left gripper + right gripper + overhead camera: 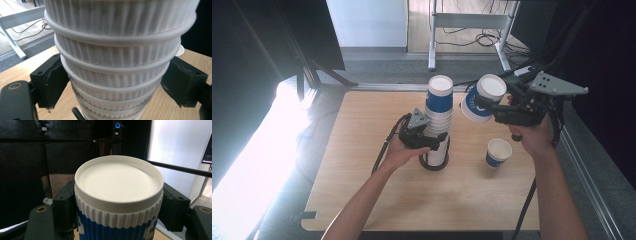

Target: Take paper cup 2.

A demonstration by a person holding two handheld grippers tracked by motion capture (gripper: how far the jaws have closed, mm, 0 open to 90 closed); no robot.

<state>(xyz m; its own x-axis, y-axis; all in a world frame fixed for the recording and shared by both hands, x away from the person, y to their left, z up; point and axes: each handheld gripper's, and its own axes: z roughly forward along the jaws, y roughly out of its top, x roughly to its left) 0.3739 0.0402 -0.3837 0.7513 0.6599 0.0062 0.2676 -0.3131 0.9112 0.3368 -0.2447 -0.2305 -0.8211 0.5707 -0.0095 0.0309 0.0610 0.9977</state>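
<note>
Left hand-held gripper [434, 142]: clamped around the cup stack [438, 120], low down
Right hand-held gripper [484, 106]: gripping an upturned blue cup [479, 100] in the air
Counter [362, 150]: one loose cup [498, 152] upright

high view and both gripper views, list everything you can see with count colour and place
cup stack: one stack of upturned ribbed cups, white with a blue top cup, standing mid-table
held cup: one, blue and white, upturned and tilted, in the air right of the stack's top
loose cup: one, blue and white, upright and open, on the table right of the stack
table: one, light wood
metal frame: one, grey, on the floor beyond the table
cables: several, dark, on the floor by the frame
left gripper: one, black, fingers either side of the stack low down
right gripper: one, black, shut on the held cup
forearms: two, entering from the bottom edge
</note>
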